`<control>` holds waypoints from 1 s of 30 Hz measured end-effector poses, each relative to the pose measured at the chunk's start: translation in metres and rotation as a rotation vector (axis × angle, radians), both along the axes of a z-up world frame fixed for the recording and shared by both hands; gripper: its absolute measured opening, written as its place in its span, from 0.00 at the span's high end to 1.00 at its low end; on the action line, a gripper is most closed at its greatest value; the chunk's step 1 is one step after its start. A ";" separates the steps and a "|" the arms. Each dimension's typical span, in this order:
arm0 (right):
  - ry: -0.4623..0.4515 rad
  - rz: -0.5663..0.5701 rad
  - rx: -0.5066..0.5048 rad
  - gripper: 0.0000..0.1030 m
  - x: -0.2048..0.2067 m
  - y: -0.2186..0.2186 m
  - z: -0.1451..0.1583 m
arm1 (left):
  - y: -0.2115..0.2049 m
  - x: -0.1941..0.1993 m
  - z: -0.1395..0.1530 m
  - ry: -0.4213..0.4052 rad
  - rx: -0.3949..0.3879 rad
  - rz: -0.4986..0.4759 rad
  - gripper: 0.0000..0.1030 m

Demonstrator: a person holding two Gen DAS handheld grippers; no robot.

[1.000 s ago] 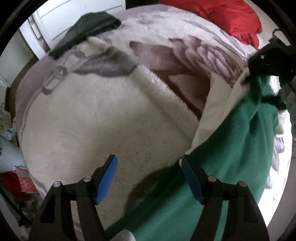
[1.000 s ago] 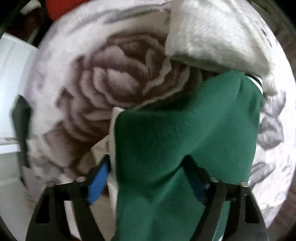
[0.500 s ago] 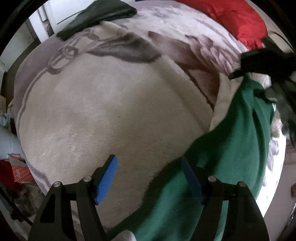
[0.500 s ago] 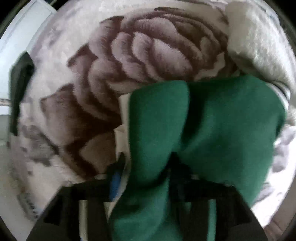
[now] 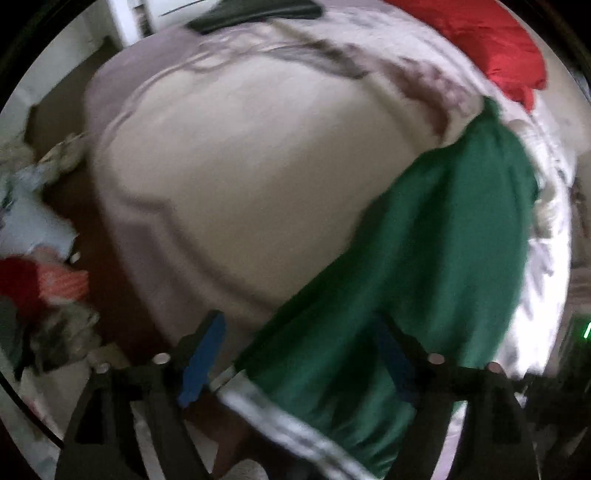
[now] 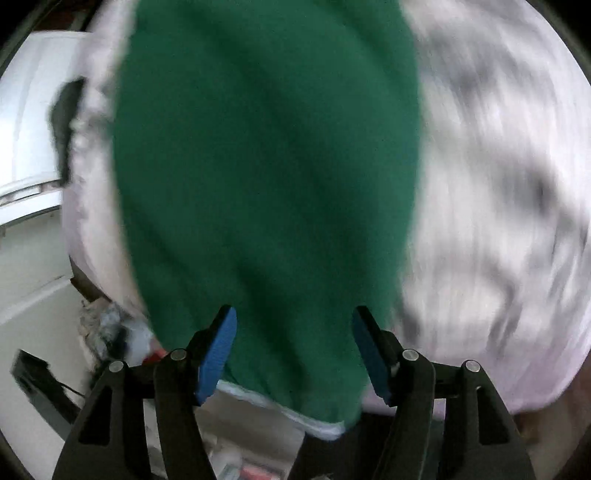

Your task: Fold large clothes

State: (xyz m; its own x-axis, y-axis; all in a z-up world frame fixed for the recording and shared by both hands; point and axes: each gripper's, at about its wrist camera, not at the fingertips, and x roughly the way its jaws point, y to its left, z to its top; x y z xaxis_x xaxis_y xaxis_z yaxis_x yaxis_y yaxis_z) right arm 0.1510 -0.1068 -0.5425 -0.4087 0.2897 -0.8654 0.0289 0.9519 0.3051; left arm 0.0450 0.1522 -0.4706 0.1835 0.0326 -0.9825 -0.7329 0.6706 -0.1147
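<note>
A green garment [image 5: 436, 258] with a white striped hem [image 5: 266, 406] lies stretched across the floral blanket on the bed [image 5: 240, 184]. My left gripper [image 5: 299, 365] is open, its blue pads apart around the hem end near the bed's edge. In the right wrist view the same green garment [image 6: 266, 166] fills the middle, its white-edged end [image 6: 295, 417] hanging between the fingers. My right gripper [image 6: 293, 350] is open, with cloth between the spread pads. Both views are blurred by motion.
A red cloth [image 5: 491, 44] lies at the bed's far right and a dark garment [image 5: 255, 11] at its far edge. Clutter sits on the floor left of the bed [image 5: 40, 288]. A white cabinet [image 6: 29, 122] stands left in the right wrist view.
The right gripper, closed on the green cloth half a second ago, now stands open. Both grippers pulled back toward the bed's edge, stretching the garment out flat.
</note>
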 end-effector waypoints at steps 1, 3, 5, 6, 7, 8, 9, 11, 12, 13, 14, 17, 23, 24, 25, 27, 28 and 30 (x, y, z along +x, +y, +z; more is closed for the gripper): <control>0.039 -0.011 -0.006 0.35 -0.020 -0.008 -0.014 | -0.001 -0.014 -0.004 0.026 0.010 0.015 0.18; 0.109 -0.032 0.001 0.35 -0.054 -0.018 -0.036 | -0.001 -0.036 -0.011 0.059 0.016 0.053 0.18; 0.172 -0.041 0.037 0.35 -0.083 -0.019 -0.052 | -0.001 -0.054 -0.017 0.084 0.023 0.082 0.18; 0.196 -0.031 0.054 0.35 -0.095 -0.014 -0.061 | -0.001 -0.063 -0.021 0.091 0.030 0.098 0.18; 0.179 -0.019 0.058 0.38 -0.101 -0.009 -0.065 | -0.001 -0.068 -0.024 0.099 0.037 0.108 0.18; 0.133 -0.003 0.051 0.58 -0.103 -0.007 -0.062 | -0.002 -0.071 -0.028 0.107 0.043 0.114 0.18; 0.096 0.005 0.036 0.64 -0.105 -0.005 -0.057 | -0.002 -0.072 -0.032 0.103 0.041 0.112 0.18; 0.053 0.018 0.047 0.81 -0.110 -0.007 -0.044 | -0.004 -0.071 -0.039 0.101 0.049 0.093 0.18; 0.025 0.042 0.041 0.81 -0.113 -0.010 -0.039 | -0.006 -0.066 -0.047 0.101 0.051 0.068 0.18; 0.017 0.060 0.032 0.81 -0.117 -0.013 -0.041 | -0.007 -0.060 -0.054 0.105 0.044 0.051 0.18; 0.020 0.051 0.027 0.81 -0.118 -0.016 -0.046 | -0.008 -0.059 -0.058 0.104 0.033 0.040 0.17; 0.068 0.012 0.062 0.72 -0.116 -0.016 -0.054 | -0.004 -0.056 -0.067 0.078 -0.016 0.094 0.18; 0.099 0.025 0.117 0.61 -0.124 -0.026 -0.045 | 0.000 -0.086 -0.023 -0.125 -0.117 0.188 0.18; 0.112 0.020 0.119 0.61 -0.127 -0.025 -0.048 | -0.004 -0.085 -0.024 -0.135 -0.134 0.160 0.18; 0.127 0.011 0.117 0.61 -0.130 -0.029 -0.051 | -0.009 -0.081 -0.029 -0.129 -0.151 0.124 0.18; 0.149 -0.002 0.114 0.61 -0.135 -0.026 -0.057 | -0.021 -0.069 -0.047 -0.083 -0.160 0.054 0.17; 0.158 -0.004 0.113 0.61 -0.136 -0.023 -0.058 | -0.027 -0.061 -0.062 -0.061 -0.183 0.025 0.17; 0.162 -0.005 0.109 0.61 -0.141 -0.021 -0.061 | -0.030 -0.053 -0.078 -0.061 -0.198 0.034 0.18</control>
State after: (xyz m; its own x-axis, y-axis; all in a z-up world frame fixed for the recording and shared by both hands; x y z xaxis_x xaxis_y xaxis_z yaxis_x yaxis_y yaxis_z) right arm 0.0102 -0.1280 -0.6032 -0.5382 0.3806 -0.7520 0.0906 0.9132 0.3974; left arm -0.0084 0.1221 -0.5486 0.2452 -0.1529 -0.9573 -0.7420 0.6059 -0.2868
